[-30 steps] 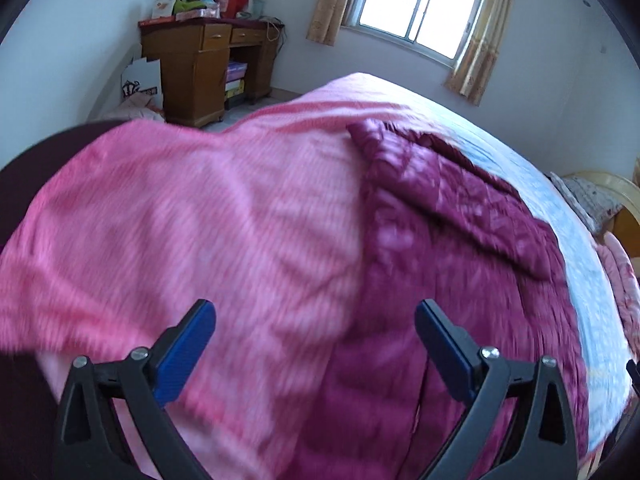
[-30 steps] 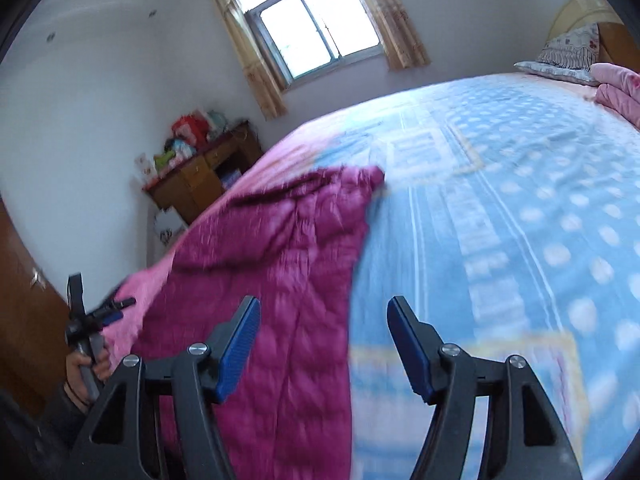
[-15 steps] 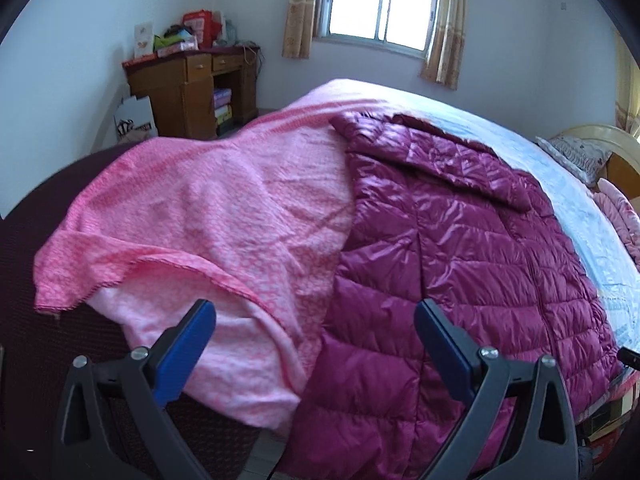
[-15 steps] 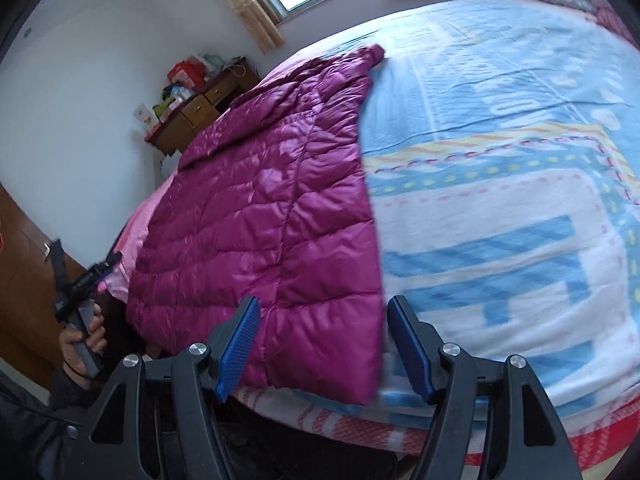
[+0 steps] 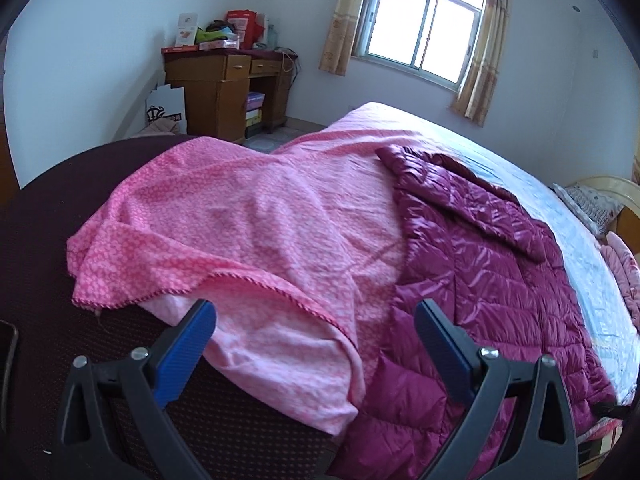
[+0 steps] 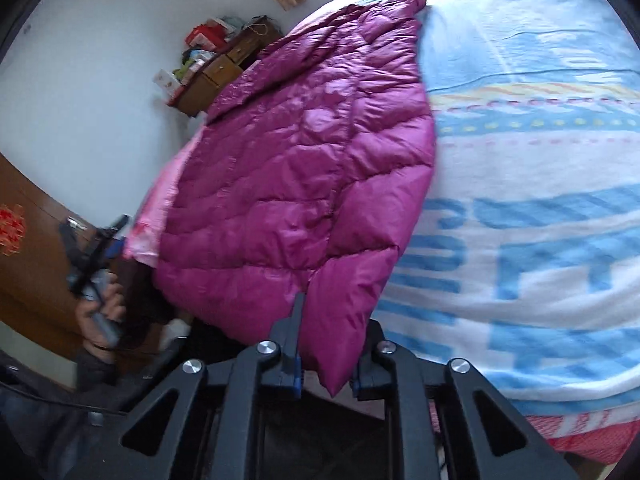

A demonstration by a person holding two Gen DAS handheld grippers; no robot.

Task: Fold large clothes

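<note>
Nearby, pink sheet (image 5: 256, 240) beside jacket (image 5: 480, 280)

Bed (image 6: 552, 128) — covered by a blue-and-white patterned sheet (image 6: 520, 240). Lying directly on it: a magenta quilted down jacket (image 6: 304, 168), spread flat, hem hanging over the near edge — and a pink blanket (image 5: 260, 232) just beside the jacket.

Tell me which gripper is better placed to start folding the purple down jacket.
Right. The right gripper is shut on the purple down jacket at its near hem corner. The left gripper is open, off to the side over the pink sheet.
</note>
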